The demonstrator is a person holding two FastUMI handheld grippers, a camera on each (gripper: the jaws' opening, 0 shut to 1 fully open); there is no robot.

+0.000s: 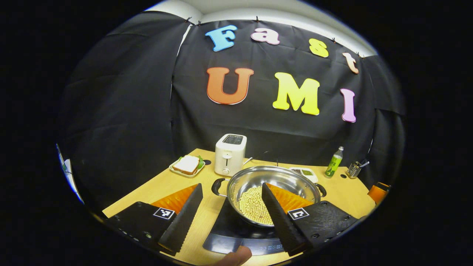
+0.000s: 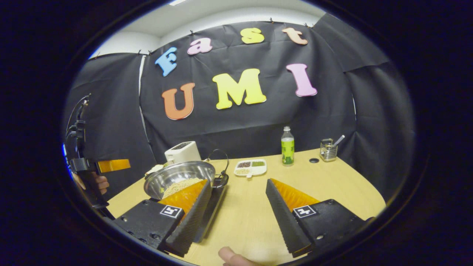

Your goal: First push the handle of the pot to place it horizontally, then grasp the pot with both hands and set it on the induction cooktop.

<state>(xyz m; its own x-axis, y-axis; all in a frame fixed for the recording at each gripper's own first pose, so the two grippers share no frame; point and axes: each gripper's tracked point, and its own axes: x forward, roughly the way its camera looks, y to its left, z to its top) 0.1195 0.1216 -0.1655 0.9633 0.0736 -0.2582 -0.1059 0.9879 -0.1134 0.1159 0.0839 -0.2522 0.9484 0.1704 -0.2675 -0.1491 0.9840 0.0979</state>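
Both grippers are sitting with their fingers spread wide and holding nothing. The left gripper (image 1: 232,207) is hovering just in front of the shiny steel pot of pale beans (image 1: 273,186), its right finger overlapping the bowl in the left gripper view, though whether it's touching the rim is hard to tell. The right gripper (image 2: 238,207) is hanging over bare wooden worktop (image 2: 332,181), with the pot off to its left.

The pot looks like it's already resting on the flat black induction cooktop (image 1: 236,231), black side handles (image 1: 218,186) sticking out left and right. So the set-down step seems done, or nearly; this reads as the release end of the job. The next move probably only calls for backing both grippers away without nudging the pot.

Further out, a white toaster (image 1: 230,154), a sandwich on a small plate (image 1: 187,165), a divided snack tray (image 2: 250,167), a green bottle (image 2: 287,150) and a metal utensil holder (image 2: 328,149) are sitting near the back.
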